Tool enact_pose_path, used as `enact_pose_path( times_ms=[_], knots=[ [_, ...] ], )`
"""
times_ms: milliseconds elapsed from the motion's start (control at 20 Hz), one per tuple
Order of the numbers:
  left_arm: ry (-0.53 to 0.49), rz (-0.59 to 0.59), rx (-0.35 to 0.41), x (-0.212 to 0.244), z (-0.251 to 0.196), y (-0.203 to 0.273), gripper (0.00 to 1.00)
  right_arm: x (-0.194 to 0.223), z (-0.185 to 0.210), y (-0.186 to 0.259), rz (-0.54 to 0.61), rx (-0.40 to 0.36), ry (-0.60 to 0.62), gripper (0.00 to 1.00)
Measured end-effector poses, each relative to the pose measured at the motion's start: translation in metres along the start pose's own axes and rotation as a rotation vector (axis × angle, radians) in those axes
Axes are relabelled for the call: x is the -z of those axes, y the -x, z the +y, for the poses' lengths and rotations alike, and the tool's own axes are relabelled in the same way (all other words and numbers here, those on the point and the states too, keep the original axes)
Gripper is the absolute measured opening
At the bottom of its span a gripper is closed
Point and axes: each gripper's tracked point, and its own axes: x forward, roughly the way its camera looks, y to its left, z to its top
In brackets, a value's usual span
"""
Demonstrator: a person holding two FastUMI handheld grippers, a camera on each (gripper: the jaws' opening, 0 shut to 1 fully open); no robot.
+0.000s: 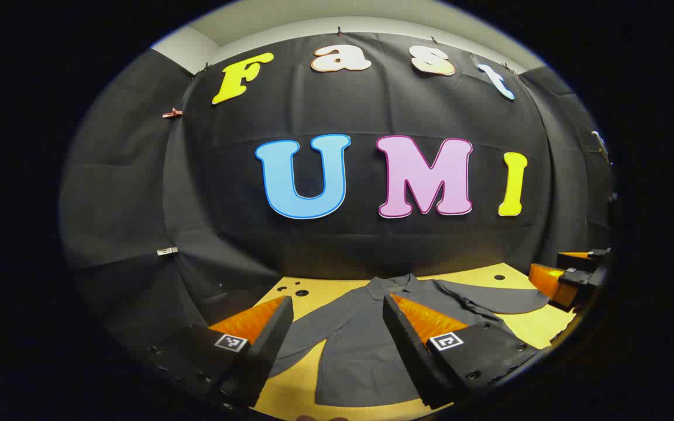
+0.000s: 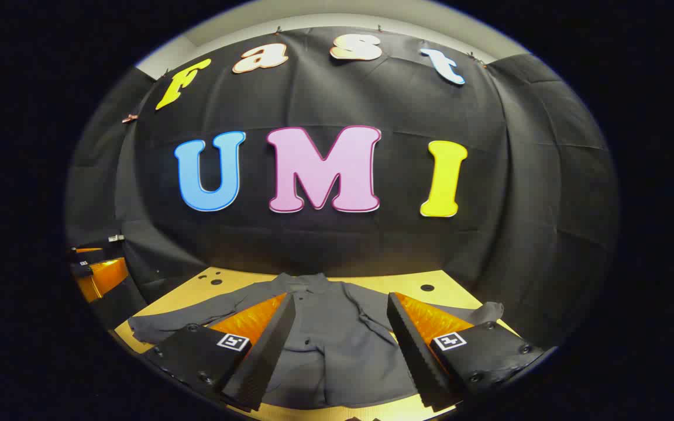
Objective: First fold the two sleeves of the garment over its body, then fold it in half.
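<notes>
Initially, left gripper [image 1: 337,327] and right gripper [image 2: 340,324] hovered, fingers spread, above flat grey shirt [image 2: 337,345] on table [image 1: 313,289]; sleeves unfolded. Risk: thin sleeve slipping from shallow pinch.

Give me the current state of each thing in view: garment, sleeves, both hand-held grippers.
Dark grey button-front shirt: spread flat on the yellow wooden table, collar toward the wall, unfolded.
Shirt's two long sleeves: stretched out to the sides, not yet folded over the body.
Left hand-held gripper: open, above the shirt, holding nothing.
Right hand-held gripper: open, above the shirt, holding nothing.
</notes>
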Motion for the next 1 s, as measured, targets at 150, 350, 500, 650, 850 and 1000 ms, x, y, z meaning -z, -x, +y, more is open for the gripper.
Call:
enact_pose_path(
  times_ms=[150, 350, 500, 650, 850, 1000],
  knots=[
    [-0.004, -0.009, 0.017, -0.001, -0.005, -0.001, 0.97, -0.005, 0.004, -0.004, -0.013, -0.017, -0.012, 0.98],
    [0.005, -0.013, 0.031, -0.001, -0.010, -0.006, 0.97, -0.010, 0.002, -0.001, -0.026, -0.016, 0.001, 0.98],
    [0.007, -0.027, 0.028, -0.004, -0.010, -0.007, 0.97, -0.013, -0.002, 0.000, -0.033, -0.014, 0.018, 0.98],
    [-0.008, -0.050, 0.012, -0.008, -0.006, -0.008, 0.97, -0.019, -0.005, -0.001, -0.048, -0.014, 0.024, 0.98],
    [-0.012, -0.054, 0.013, -0.009, -0.007, -0.010, 0.97, -0.023, -0.012, -0.005, -0.055, -0.005, 0.019, 0.98],
    [-0.010, -0.044, 0.015, -0.005, -0.011, -0.010, 0.97, -0.017, -0.017, -0.007, -0.045, -0.007, 0.029, 0.98]
  ],
)
